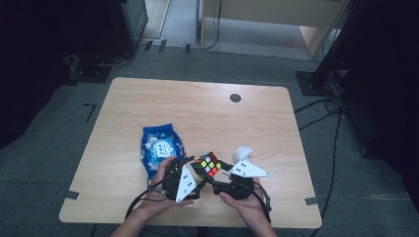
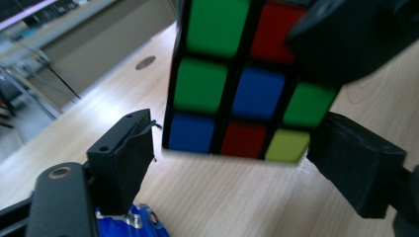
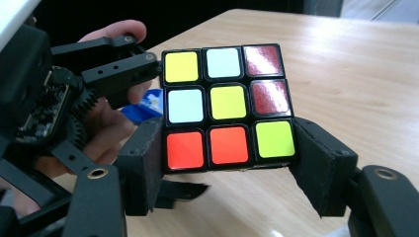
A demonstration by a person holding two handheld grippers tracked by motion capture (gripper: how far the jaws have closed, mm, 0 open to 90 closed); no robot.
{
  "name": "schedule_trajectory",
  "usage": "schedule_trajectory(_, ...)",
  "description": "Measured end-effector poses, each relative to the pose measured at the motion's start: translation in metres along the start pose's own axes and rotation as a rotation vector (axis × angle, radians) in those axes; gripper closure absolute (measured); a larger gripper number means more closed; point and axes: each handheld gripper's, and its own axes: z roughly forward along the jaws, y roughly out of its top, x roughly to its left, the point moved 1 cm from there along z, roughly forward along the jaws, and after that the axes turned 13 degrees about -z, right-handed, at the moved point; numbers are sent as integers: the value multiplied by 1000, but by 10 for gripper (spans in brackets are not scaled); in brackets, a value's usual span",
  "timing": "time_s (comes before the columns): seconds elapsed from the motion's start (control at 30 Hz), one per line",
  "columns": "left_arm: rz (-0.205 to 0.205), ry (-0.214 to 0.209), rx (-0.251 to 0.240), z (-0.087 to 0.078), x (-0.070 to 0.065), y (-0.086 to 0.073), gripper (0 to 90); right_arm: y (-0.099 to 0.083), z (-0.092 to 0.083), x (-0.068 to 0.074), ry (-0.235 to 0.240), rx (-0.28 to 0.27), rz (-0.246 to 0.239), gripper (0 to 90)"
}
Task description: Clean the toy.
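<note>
The puzzle cube (image 1: 207,164) is held up off the wooden surface (image 1: 207,113), near its front edge, between the two grippers. The right gripper (image 3: 227,163) is clamped on it: in the right gripper view its two black jaws press against the left and right sides of the cube's bottom row, with the face of yellow, white, dark red and orange squares turned toward the camera.

The left gripper (image 2: 227,158) comes at the cube from the other side. In the left gripper view its jaws stand apart, one at either side of the cube's lowest row of blue, red and yellow-green squares; a gap shows beside the left jaw, and the right jaw seems just clear of the cube too, though blur makes that hard to judge. A dark out-of-focus part of the right gripper covers the cube's upper right corner there.

A blue snack bag (image 1: 160,148) lies flat on the surface just to the left of the left hand (image 1: 160,197). A crumpled white tissue (image 1: 242,152) sits just behind the right gripper.
</note>
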Motion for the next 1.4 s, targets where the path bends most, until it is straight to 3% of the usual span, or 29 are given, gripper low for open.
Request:
schedule_trajectory(0.07,21,4,-15,-1,-3,0,236,0,3,3,14,7,12,347)
schedule_trajectory(0.13,42,24,-28,-2,-4,0,309,0,5,3,28,8,54,346)
schedule_trajectory(0.3,41,26,-30,-3,-4,-2,338,-2,7,-1,66,13,120,342)
schedule_trajectory(0.37,12,9,-35,-3,-2,-2,339,-2,7,-3,80,5,129,330)
schedule_trajectory(0.43,-52,-12,-41,-5,5,-1,339,-2,6,-5,90,-2,124,251)
schedule_trajectory(0.53,-110,-10,-42,-6,15,-2,339,-1,-1,-11,89,-30,118,223)
schedule_trajectory(0.63,-168,-19,-39,-8,25,-5,340,-3,-9,-23,23,-44,101,229)
schedule_trajectory(0.7,-194,-23,-34,-8,29,-7,340,-8,-12,-34,-54,-25,100,249)
schedule_trajectory(0.8,-232,-47,-33,-10,32,-7,339,-18,-15,-53,-131,27,123,276)
schedule_trajectory(0.93,-289,-76,-36,-11,39,-7,339,-37,-16,-73,-207,129,93,308)
schedule_trajectory(1.0,-312,-86,-36,-11,42,-8,339,-45,-17,-80,-244,172,48,407)
schedule_trajectory(1.07,-327,-91,-33,-12,44,-8,339,-52,-16,-85,-262,195,17,440)
schedule_trajectory(1.17,-332,-99,-29,-11,45,-9,339,-59,-13,-90,-255,207,53,423)
schedule_trajectory(1.3,-327,-107,-21,-10,43,-10,339,-61,-1,-88,-258,232,32,362)
schedule_trajectory(1.4,-328,-109,-22,-10,43,-9,339,-64,5,-87,-273,266,11,429)
